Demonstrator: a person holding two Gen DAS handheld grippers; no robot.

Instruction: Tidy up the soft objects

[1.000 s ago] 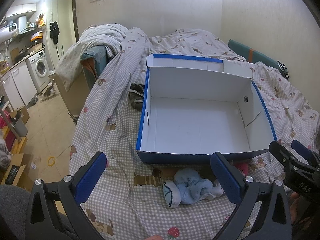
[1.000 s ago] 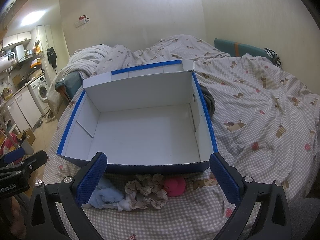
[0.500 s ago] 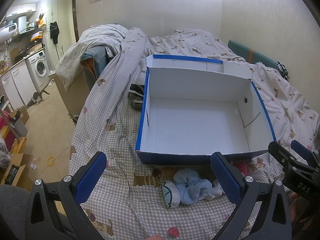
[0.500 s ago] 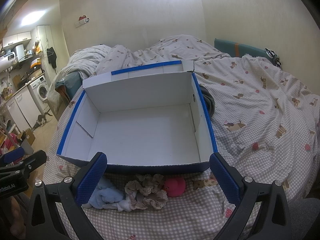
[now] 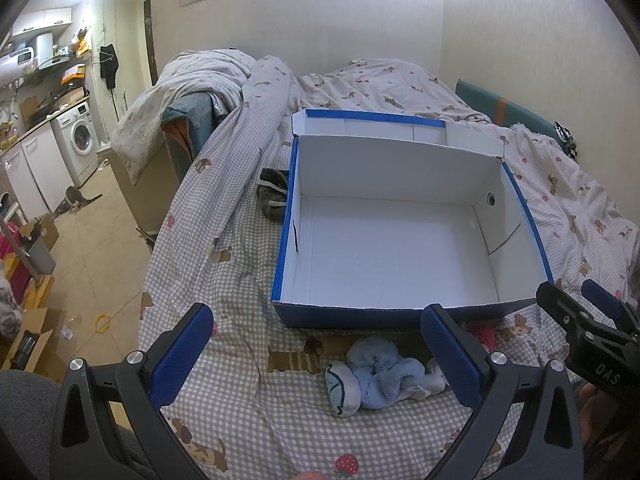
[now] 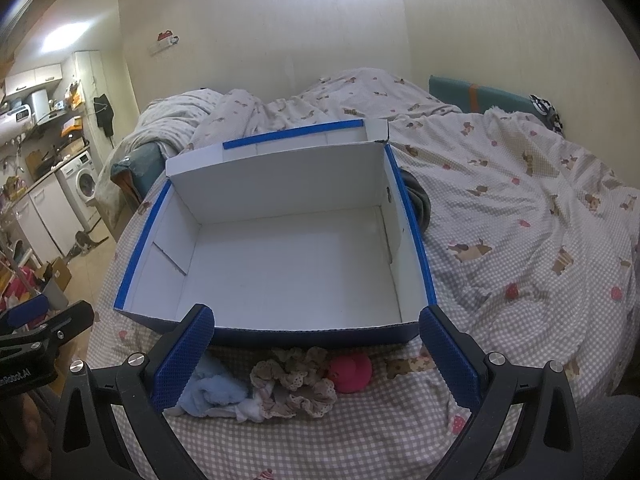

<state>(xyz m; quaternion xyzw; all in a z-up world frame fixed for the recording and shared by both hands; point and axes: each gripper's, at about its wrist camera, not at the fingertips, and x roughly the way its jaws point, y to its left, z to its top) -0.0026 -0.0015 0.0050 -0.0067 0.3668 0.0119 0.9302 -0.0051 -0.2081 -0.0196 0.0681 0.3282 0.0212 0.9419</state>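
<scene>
the bed [image 5: 240,264] with its checked puppy-print cover takes up most of both views, and a big open box [image 5: 400,248], white inside with blue edges, sits on it with nothing in it. a dark bundle of cloth [image 5: 274,196] lies just beside the box's left wall. the left gripper [image 5: 320,350] and the right gripper [image 6: 316,354] both hover low over the near edge of the bed, each with its blue-padded fingers spread wide apart and holding nothing. the soft stuff is all in a little row on the cover right in front of the box's near wall: a fluffy light blue cloth [image 5: 384,372] with a small white and blue sock [image 5: 340,388] touching it, then a frilly beige scrunchie [image 6: 296,380], then a pink ball-ish thing [image 6: 352,372] next to that.
</scene>
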